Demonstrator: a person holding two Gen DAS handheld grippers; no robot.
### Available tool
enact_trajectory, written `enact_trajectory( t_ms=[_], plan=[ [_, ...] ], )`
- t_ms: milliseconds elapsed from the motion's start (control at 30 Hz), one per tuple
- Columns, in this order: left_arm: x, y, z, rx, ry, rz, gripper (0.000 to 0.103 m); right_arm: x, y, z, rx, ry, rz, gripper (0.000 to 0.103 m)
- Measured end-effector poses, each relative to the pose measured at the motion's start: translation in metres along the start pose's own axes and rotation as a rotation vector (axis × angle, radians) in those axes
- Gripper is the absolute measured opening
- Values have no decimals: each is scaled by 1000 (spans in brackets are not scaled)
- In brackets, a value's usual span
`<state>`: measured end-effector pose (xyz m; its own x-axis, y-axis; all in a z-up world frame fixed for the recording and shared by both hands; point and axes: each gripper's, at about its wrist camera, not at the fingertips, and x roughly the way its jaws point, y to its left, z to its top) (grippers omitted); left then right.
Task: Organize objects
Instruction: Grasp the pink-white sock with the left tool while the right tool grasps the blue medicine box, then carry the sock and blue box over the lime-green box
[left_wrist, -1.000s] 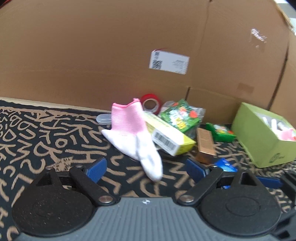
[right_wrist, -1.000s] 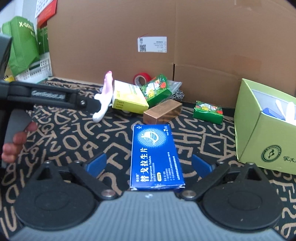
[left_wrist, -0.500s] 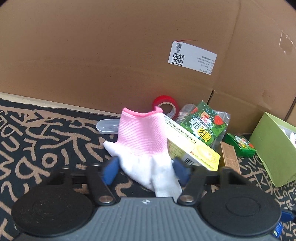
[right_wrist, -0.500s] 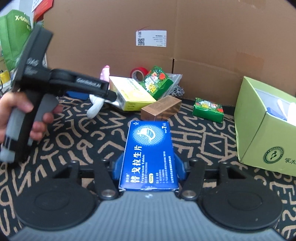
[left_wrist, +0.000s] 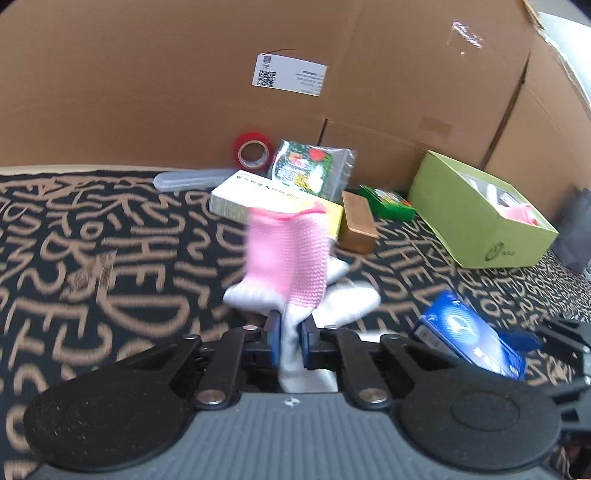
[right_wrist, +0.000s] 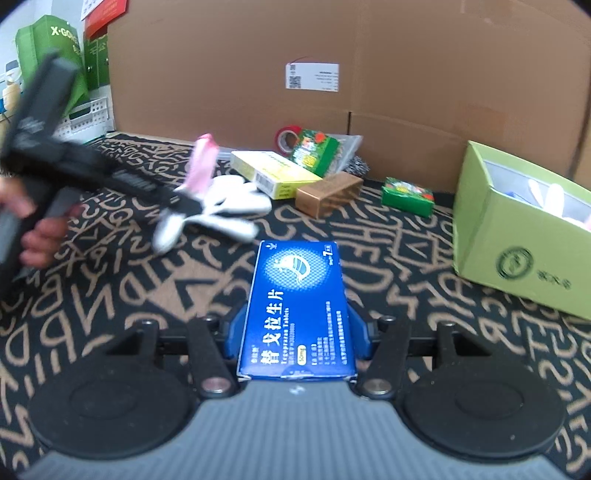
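Left wrist view: the left gripper (left_wrist: 290, 341) pinches the sock (left_wrist: 286, 254) — the right gripper (right_wrist: 295, 334) clamps the blue box (right_wrist: 297, 306). Pickup looks done; next, carrying both to the green box (right_wrist: 517, 236) far right.

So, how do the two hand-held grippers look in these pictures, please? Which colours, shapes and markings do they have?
Both look alike. The left hand-held gripper has blue pads on black linkage arms with silver pivot bolts, two round black discs and a ribbed grey body. The right hand-held gripper shows the same parts. From the right wrist view, the left one also has a long black body with a blurred white marking and a grey handle.
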<state>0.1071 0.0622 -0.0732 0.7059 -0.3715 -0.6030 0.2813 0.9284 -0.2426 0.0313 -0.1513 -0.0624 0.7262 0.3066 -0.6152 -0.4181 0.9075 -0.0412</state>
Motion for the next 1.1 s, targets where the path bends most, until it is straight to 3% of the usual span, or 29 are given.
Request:
enact_trajectory(
  t_ms=[67,200,300,367,467,567,900,1100],
  plan=[
    [-2,-2,-3,-16,-18,32,18,-3,-2,-3,17,-3,1,55],
    [7,7,4,-89,-19,54,45,-2,-5,-6,33,1,-12,57],
    [12,4,10,-86,-26,71,49,-2,-7,-7,42,-10,-6,65],
    [15,-1,10,-53,-24,87,48,0,-6,-8,44,-4,-8,65],
    [16,-5,8,-22,-17,98,34,3,-6,-10,45,4,-6,64],
    [14,-6,6,-24,-10,95,16,3,-6,-10,52,3,7,55],
    [-7,-14,3,-18,-24,69,8,-7,-5,-9,69,-27,19,55],
    [-31,-42,20,29,-87,-9,8,-22,-10,-1,83,-85,11,55]
  ],
)
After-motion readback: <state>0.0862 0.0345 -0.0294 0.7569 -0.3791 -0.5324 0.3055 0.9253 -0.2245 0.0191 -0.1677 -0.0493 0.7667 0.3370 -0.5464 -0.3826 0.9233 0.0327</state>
